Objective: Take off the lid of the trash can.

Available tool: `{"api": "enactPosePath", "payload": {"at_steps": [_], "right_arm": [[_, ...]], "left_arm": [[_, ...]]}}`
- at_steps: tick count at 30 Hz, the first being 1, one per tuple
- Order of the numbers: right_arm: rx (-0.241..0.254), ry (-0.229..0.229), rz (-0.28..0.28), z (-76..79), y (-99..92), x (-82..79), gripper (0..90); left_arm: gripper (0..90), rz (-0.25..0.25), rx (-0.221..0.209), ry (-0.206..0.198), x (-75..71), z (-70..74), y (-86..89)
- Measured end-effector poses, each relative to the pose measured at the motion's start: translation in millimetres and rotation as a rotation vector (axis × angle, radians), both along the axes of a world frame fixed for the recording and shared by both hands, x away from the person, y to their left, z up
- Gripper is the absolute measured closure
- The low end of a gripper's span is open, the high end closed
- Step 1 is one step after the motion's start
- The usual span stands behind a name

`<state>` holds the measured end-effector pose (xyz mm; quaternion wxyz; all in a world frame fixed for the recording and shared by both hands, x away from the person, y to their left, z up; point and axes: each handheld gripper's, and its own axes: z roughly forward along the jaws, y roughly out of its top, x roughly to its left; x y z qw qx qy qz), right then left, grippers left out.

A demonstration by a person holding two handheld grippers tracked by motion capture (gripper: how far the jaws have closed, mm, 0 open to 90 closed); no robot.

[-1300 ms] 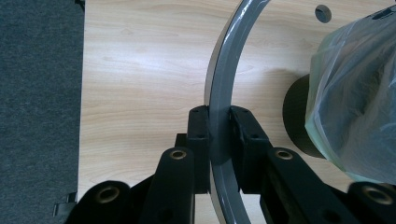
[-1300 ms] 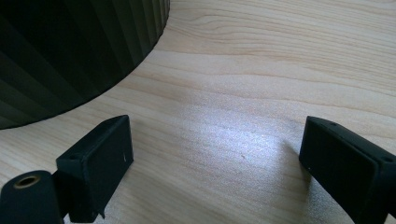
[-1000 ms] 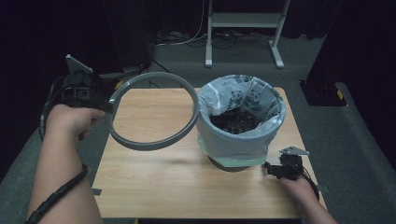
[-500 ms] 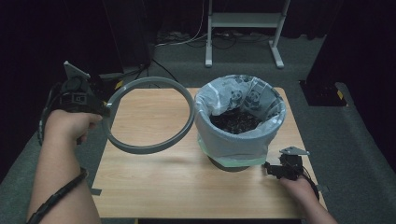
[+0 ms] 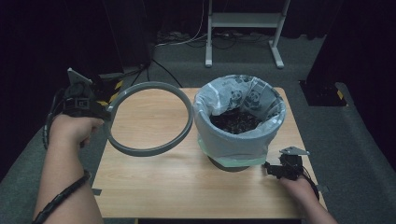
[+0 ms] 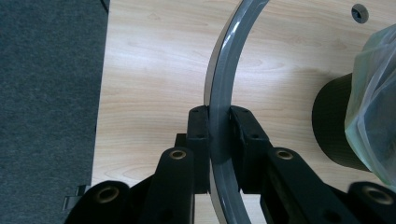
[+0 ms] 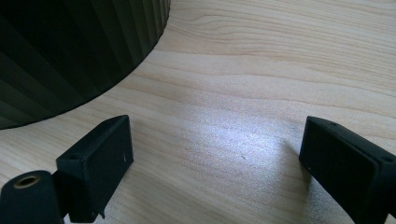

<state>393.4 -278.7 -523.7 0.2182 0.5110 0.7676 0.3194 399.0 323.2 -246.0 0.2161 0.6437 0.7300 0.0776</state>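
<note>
My left gripper is shut on the left side of a large grey plastic ring, holding it tilted above the left half of the wooden table. In the left gripper view both pads clamp the ring's rim between them. A dark bin lined with a panda-print bag stands on the right half, with dark bits inside. My right gripper rests low on the table just right of the bin's base. Its jaws stand wide open over bare wood, with the ribbed bin wall to their left.
Grey carpet surrounds the table. A white stand and cables lie on the floor behind it. The table's near half in front of the bin is bare wood.
My left gripper has sunk a little with the ring, bringing it nearer the tabletop. The right gripper and the bin have stayed put.
</note>
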Motion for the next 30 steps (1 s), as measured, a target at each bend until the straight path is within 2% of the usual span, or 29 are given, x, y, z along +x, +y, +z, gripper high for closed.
{"api": "enactPosePath", "payload": {"at_steps": [7, 10, 16, 19, 30], "right_arm": [[-0.002, -0.002, 0.002, 0.0, -0.1, 0.3, 9.3], [-0.002, -0.002, 0.002, -0.1, -0.1, 0.3, 9.3], [-0.001, 0.0, 0.0, 0.0, 0.0, 0.2, 9.3], [0.0, 0.0, 0.001, 0.0, -0.1, 0.2, 9.2], [0.001, 0.0, -0.002, -0.1, 0.1, -0.2, 9.3]], "left_arm": [[78.5, -0.008, -0.002, 0.016, 3.6, -12.0, -3.1], [78.4, -0.018, -0.012, 0.01, 6.0, -18.3, -5.9], [78.5, -0.031, -0.013, 0.031, 10.1, -29.2, -9.8], [78.4, -0.033, -0.03, 0.029, 11.4, -33.8, -10.6], [78.4, -0.033, -0.037, 0.051, 11.3, -48.9, -6.6]]}}
